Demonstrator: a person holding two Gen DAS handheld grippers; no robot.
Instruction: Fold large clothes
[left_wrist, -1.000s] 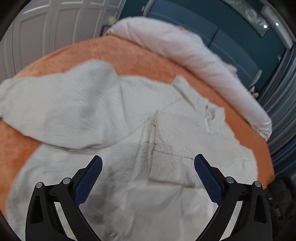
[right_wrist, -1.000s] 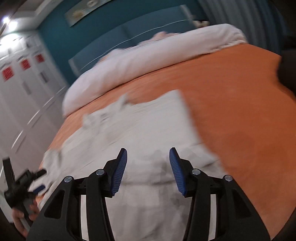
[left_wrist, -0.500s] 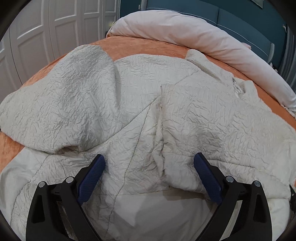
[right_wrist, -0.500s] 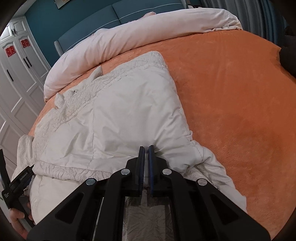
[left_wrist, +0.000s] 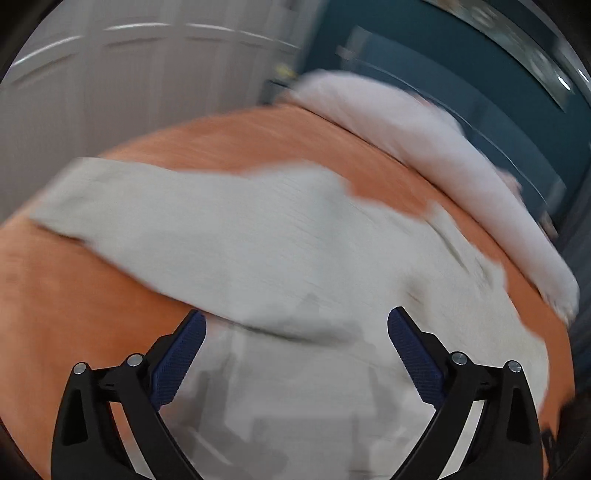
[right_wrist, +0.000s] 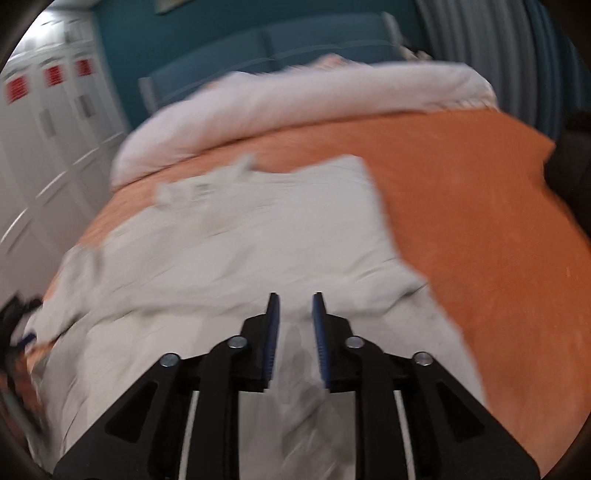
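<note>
A large cream crinkled garment (left_wrist: 280, 236) lies spread on the orange bed cover (left_wrist: 74, 295); it also shows in the right wrist view (right_wrist: 266, 229). One sleeve reaches far left in the left wrist view. My left gripper (left_wrist: 295, 332) is wide open and empty above the garment's near part. My right gripper (right_wrist: 294, 306) hangs above the garment's near hem with its jaws a narrow gap apart and nothing between them. Both views are blurred by motion.
A rolled pale pink duvet (right_wrist: 295, 99) lies across the head of the bed, by a teal headboard (right_wrist: 266, 48). White wardrobe doors (left_wrist: 110, 74) stand to the left. Bare orange bed cover (right_wrist: 480, 206) lies to the right of the garment.
My right gripper was shut at the hem half a second ago and now stands slightly open and higher. My left gripper has pulled back and up, still wide open; the sleeve now lies out to the left.
</note>
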